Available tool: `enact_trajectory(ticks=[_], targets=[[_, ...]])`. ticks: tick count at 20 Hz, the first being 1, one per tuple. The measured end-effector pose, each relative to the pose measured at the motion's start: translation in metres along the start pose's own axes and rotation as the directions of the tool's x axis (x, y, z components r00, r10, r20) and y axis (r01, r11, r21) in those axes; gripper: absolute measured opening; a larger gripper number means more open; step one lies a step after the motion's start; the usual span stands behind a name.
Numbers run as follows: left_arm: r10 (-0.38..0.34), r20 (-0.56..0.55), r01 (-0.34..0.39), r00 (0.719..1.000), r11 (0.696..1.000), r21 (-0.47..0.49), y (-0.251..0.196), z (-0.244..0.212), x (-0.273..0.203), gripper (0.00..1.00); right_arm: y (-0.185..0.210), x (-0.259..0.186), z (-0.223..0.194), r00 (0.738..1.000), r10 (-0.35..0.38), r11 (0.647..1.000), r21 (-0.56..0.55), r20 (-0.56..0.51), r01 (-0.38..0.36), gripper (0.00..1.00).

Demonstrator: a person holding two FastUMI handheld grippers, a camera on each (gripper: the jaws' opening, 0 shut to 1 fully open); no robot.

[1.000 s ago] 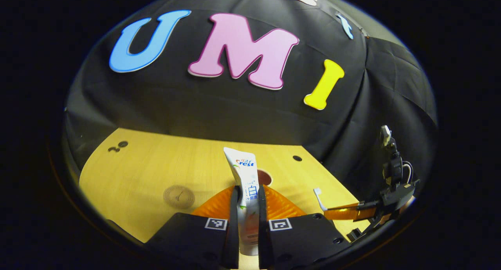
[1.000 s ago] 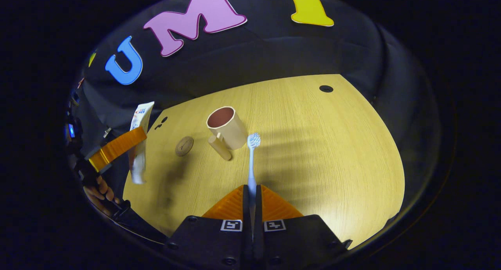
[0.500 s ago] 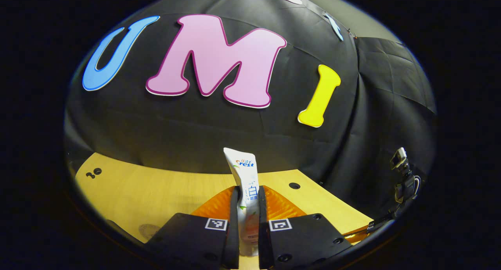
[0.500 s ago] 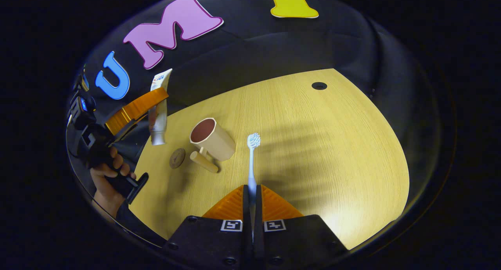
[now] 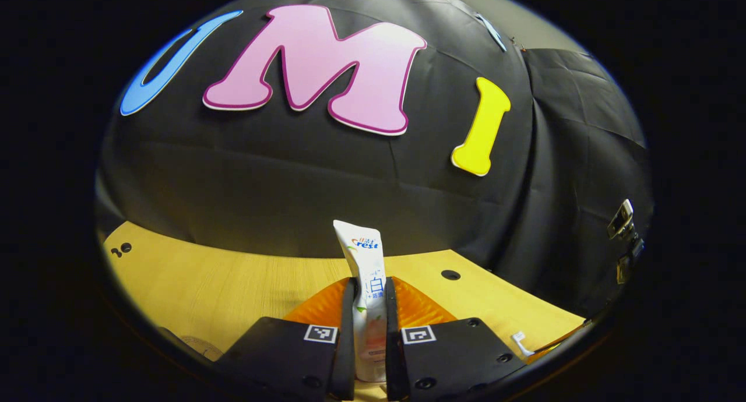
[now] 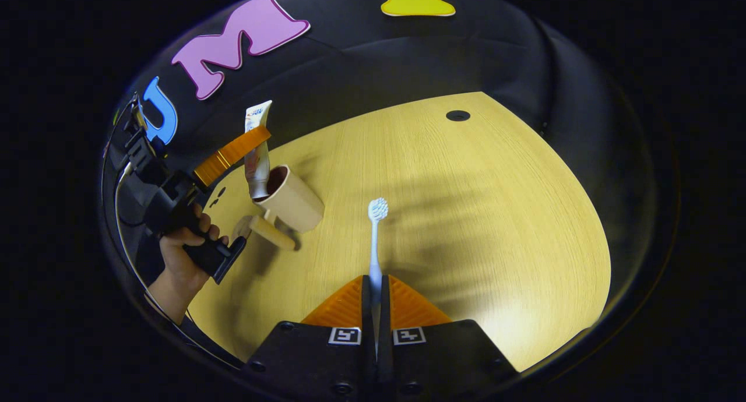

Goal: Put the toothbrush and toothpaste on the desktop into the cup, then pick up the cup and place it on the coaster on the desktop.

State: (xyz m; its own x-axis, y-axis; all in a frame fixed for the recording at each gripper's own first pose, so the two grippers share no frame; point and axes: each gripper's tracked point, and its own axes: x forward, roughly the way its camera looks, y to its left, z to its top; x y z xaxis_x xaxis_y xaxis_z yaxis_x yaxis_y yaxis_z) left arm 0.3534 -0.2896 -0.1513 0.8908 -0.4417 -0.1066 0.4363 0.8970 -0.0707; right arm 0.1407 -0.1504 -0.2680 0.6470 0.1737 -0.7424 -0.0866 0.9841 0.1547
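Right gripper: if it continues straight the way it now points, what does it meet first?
Probably the bare desktop: the right gripper points its toothbrush down at the wood, with the cup off to the side.

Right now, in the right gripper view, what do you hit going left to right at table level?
Hand on the left gripper → toothpaste → cup → toothbrush in the right gripper → table hole.
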Motion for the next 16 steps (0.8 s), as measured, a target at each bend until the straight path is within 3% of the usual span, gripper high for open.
enact_trajectory(ticks=[2,5,7,9,10,11,16], targets=[[-0.008,-0.001,0.008,1.0,1.0,0.011,-0.001,-0.005,0.001,0.25,-0.002,0.004,0.0,1.0,0.001,1.0,0.0,0.002,-0.001,0.05],[0.011,-0.009,-0.011,1.0,1.0,0.023,0.001,-0.013,0.0,0.37,0.002,0.007,0.006,1.0,0.011,1.0,-0.001,0.02,-0.011,0.05],[0.026,0.0,-0.026,1.0,0.999,0.029,0.0,-0.018,-0.012,0.36,0.007,0.012,0.007,0.999,0.023,1.0,-0.006,0.039,-0.023,0.05],[0.025,0.026,-0.026,0.999,0.998,0.055,-0.001,-0.01,-0.02,0.68,0.014,0.014,0.013,0.997,0.045,0.999,-0.008,0.069,-0.044,0.05],[0.022,0.047,-0.025,0.999,0.998,0.066,-0.003,-0.003,-0.028,0.74,0.019,0.016,0.018,0.994,0.058,0.998,-0.007,0.087,-0.058,0.05],[0.022,0.069,-0.026,0.997,0.997,0.07,-0.006,0.005,-0.036,0.95,0.025,0.018,0.025,0.992,0.071,0.997,-0.004,0.105,-0.071,0.05],[0.033,0.103,-0.041,0.994,0.997,0.07,-0.01,0.004,-0.103,0.98,0.045,0.027,0.063,0.972,0.082,0.995,-0.072,0.219,-0.067,0.05]])
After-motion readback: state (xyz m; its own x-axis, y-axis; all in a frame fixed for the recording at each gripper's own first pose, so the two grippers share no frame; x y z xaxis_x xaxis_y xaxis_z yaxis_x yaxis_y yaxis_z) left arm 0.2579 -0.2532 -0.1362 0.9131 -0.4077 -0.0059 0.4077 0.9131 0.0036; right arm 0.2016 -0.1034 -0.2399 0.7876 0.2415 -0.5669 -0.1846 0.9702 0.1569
